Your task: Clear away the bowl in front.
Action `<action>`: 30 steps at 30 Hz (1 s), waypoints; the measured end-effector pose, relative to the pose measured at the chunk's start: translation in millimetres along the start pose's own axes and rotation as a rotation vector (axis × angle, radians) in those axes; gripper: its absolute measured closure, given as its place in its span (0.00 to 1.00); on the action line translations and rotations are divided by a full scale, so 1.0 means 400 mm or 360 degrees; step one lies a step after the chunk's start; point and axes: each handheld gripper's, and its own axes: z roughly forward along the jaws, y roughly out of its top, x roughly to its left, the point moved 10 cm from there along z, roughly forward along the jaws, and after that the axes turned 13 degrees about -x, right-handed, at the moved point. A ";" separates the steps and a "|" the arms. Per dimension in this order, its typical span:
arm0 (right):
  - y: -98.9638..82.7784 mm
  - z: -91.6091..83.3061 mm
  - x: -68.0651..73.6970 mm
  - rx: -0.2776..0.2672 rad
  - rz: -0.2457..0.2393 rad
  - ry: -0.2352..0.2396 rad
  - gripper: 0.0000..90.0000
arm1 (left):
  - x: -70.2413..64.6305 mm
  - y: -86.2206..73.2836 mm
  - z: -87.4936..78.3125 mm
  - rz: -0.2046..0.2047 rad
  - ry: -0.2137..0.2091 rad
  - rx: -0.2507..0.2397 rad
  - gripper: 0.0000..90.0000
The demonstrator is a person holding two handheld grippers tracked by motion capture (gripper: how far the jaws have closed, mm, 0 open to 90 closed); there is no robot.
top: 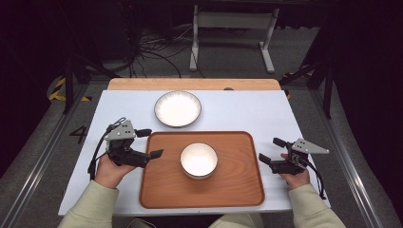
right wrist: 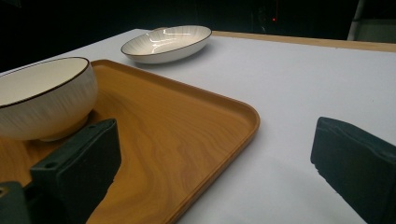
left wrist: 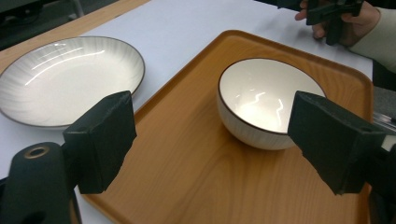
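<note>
My left gripper [top: 150, 143], fingers wide and empty, nears the white ribbed ceramic bowl [top: 198, 160] at frame centre; a glancing finger could skid it across the wooden tray [top: 159, 190]. Right gripper [top: 269, 149] open too.

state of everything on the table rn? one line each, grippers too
bowl: upright, empty, on the tray.
plate: upright, empty, on the white table beyond the tray.
tray: flat on the table, carrying the bowl.
left hand-held gripper: open, nothing between the jaws, at the tray's left edge.
right hand-held gripper: open, holding nothing, just right of the tray.
</note>
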 end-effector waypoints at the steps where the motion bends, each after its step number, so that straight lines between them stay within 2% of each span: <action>1: 0.000 0.000 0.000 0.0000 0.0000 0.0000 0.03 | 0.000 0.000 0.000 0.0000 0.0000 0.0000 0.18; 8: 0.001 -0.002 -0.002 -0.0008 -0.0001 -0.0007 0.02 | 0.035 -0.015 -0.036 -0.0034 0.0059 -0.0048 0.18; 10: 0.001 -0.003 -0.002 -0.0004 0.0000 -0.0009 0.02 | 0.044 -0.020 -0.046 -0.0061 0.0073 -0.0067 0.18; 17: 0.002 -0.004 -0.003 -0.0012 0.0009 -0.0017 0.02 | 0.061 -0.035 -0.060 -0.0060 0.0106 -0.0113 0.17; 20: 0.003 -0.005 -0.005 -0.0017 0.0002 -0.0024 0.02 | 0.070 -0.043 -0.064 -0.0086 0.0101 -0.0184 0.16; 25: 0.003 -0.005 -0.007 -0.0017 -0.0004 -0.0029 0.02 | 0.088 -0.066 -0.076 -0.0148 0.0134 -0.0282 0.16; 28: 0.003 -0.005 -0.007 -0.0018 -0.0005 -0.0030 0.02 | 0.090 -0.074 -0.084 -0.0202 0.0112 -0.0357 0.14; 30: 0.002 -0.006 -0.006 -0.0016 -0.0004 -0.0029 0.02 | 0.093 -0.081 -0.088 -0.0202 0.0120 -0.0403 0.13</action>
